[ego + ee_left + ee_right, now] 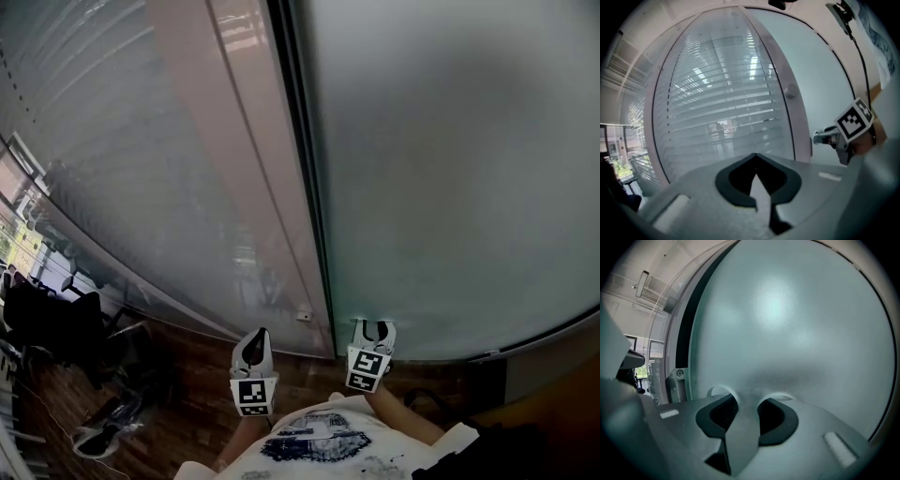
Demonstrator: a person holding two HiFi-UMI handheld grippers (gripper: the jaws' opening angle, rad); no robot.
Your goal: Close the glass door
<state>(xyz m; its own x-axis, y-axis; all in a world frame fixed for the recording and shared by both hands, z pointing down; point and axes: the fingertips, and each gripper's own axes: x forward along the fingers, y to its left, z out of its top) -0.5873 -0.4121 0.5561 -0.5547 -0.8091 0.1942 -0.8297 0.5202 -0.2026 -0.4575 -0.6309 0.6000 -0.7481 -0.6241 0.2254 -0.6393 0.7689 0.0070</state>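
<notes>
Fingers on the right gripper (747,398) stand a little apart with nothing between them. Their tips are pushed up close to the frosted glass door (450,187); whether they actually touch it I cannot tell. On the left gripper (755,157) the fingers are drawn together at the tips, empty, and aimed at the slatted glass panel (131,159) on the left.

Both grippers are held low and side by side, just in front of the person's printed shirt (319,441). The door fills the right of the scene, its lower edge just beyond the right gripper. A dark strip (302,159) runs along the door's left edge, between it and a pale upright post (246,169). A small fitting (303,316) sits at the foot of that post. Off to the far left, dark chairs (52,319) stand on the wooden floor (187,370).
</notes>
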